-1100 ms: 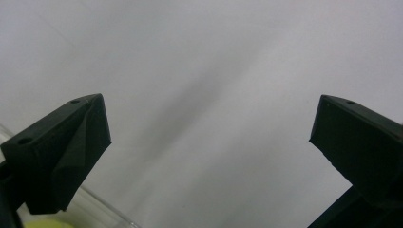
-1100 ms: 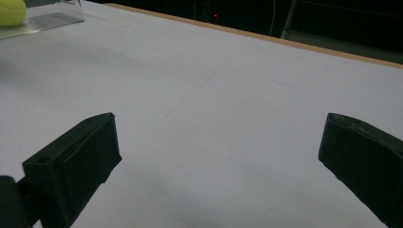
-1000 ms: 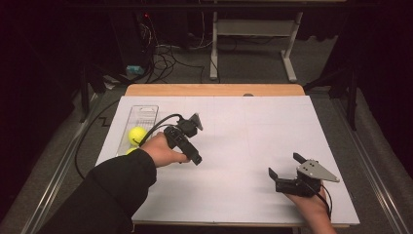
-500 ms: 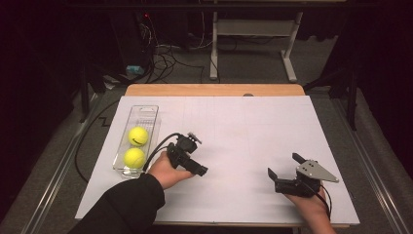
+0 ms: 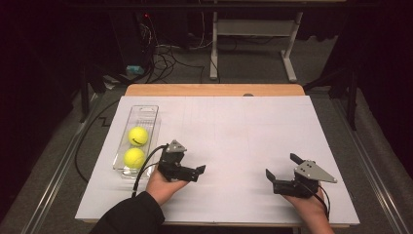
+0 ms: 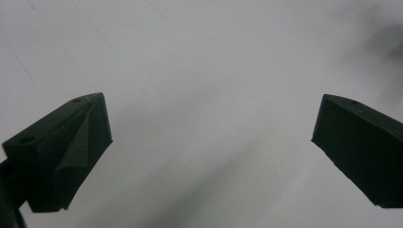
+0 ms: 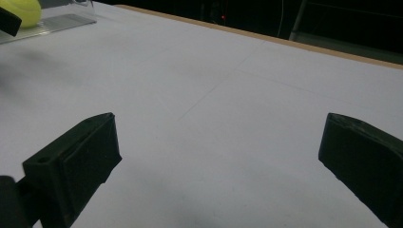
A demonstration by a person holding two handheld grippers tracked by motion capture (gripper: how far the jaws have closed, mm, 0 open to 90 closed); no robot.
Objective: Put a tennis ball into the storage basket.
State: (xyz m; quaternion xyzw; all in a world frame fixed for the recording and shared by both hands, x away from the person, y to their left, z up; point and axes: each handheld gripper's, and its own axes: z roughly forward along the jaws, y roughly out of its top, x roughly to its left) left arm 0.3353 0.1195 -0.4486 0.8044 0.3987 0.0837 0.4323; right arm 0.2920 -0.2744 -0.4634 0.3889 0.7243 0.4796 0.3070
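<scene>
Right now your left gripper (image 5: 187,168) sits just right of the clear plastic tray (image 5: 148,113), its jaws spread wide and holding nothing. That tray carries 2 yellow tennis balls (image 5: 138,136) in a row; the dark mark on the far one is too small to read. Your right gripper (image 5: 287,170), also released, rests well right of the tray on the white table sheet (image 5: 234,126).

Wide bench (image 5: 234,90), wooden edge showing along the far side, nearly all of it covered by a big white sheet (image 5: 253,141). Over on the left part of that sheet lies a clear plastic tray (image 5: 144,113), long side running away from the person, two yellow tennis balls (image 5: 138,136) inside, one behind the other.
</scene>
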